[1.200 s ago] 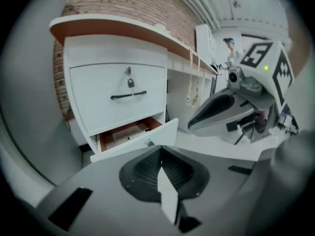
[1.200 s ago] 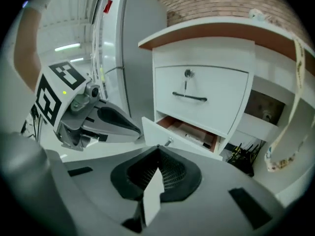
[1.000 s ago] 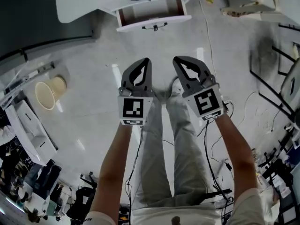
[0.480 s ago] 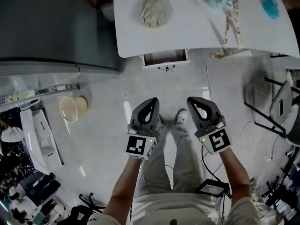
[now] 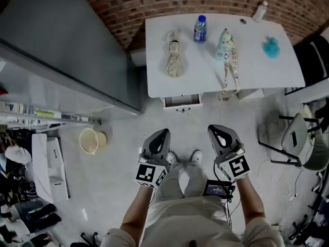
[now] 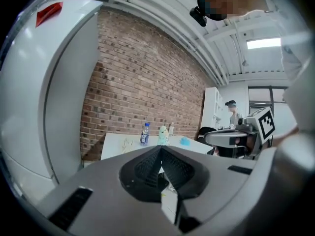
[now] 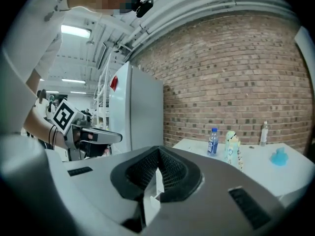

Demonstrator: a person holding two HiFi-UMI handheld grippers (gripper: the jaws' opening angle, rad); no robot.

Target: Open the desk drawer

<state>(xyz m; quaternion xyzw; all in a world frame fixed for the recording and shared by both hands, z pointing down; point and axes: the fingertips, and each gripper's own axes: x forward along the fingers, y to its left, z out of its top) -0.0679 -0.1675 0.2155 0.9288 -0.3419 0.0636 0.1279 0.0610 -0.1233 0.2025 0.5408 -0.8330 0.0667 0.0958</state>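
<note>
The white desk (image 5: pixel 257 73) stands against a brick wall at the top of the head view. Its small drawer (image 5: pixel 181 102) is pulled out under the front edge, a dark handle on its front. My left gripper (image 5: pixel 164 131) and right gripper (image 5: pixel 215 128) hang side by side over the floor, well short of the drawer. Both are shut with nothing between their fingers. In the left gripper view the left gripper (image 6: pixel 160 149) points at the desk (image 6: pixel 118 144) from a distance. The right gripper (image 7: pixel 157 149) also faces the desk (image 7: pixel 275 173).
On the desk lie a beige cloth bundle (image 5: pixel 175 59), a blue-capped bottle (image 5: pixel 200 29), a pale green doll (image 5: pixel 226 48), a teal tuft (image 5: pixel 271 47) and a small white bottle (image 5: pixel 260 10). A grey cabinet (image 5: pixel 61 50) stands left, a bucket (image 5: pixel 90 140) below it, a chair (image 5: pixel 295 135) right.
The desk and drawer have shrunk and moved down from the top edge as the view rose. Both grippers rose together, still shut. The drawer stays pulled out.
</note>
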